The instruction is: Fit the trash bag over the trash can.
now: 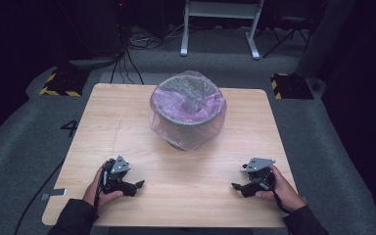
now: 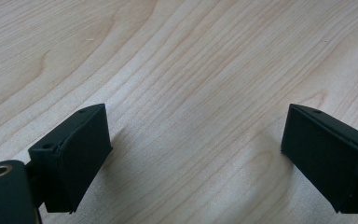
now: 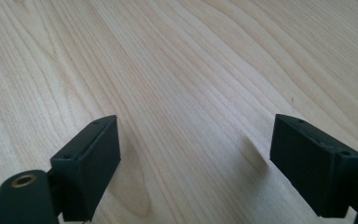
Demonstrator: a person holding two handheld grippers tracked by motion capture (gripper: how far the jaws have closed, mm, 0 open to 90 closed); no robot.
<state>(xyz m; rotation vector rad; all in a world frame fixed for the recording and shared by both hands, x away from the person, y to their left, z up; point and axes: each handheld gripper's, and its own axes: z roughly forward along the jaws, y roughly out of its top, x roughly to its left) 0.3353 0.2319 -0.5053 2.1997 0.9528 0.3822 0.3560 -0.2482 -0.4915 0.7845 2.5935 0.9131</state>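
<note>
A: Start at the hands. How do the two tools stand?

B: The left gripper [image 1: 136,186] rests low at the near left of the worktop [image 1: 127,122], jaws spread wide with bare wood grain between them. The right gripper [image 1: 236,186] sits at the near right, spread just as wide and holding nothing. Each is gripped by a hand, the left hand [image 1: 100,188] and the right hand [image 1: 279,188], and the two point inward toward each other.

A: And what lies beyond them?

B: A grey bin [image 1: 188,125] stands toward the middle of the far half of the worktop, well apart from both grippers. A thin see-through bag [image 1: 210,122], purple-tinted, lines it and is folded down over the rim, billowing loosely around the outside.

A: How would that handle?

B: My guess is the bag is light, soft and slippery, and could tear if pinched hard or dragged over the rim. The bin looks stiff and fairly light, so it may slide or tip when the plastic is pulled. I would pinch a loose fold of film just below the rim, one gripper on each side.

A: Any writing?

B: No label is readable on bin or bag. A dark numeral four [image 1: 69,128] is marked on the grey floor left of the worktop.
</note>
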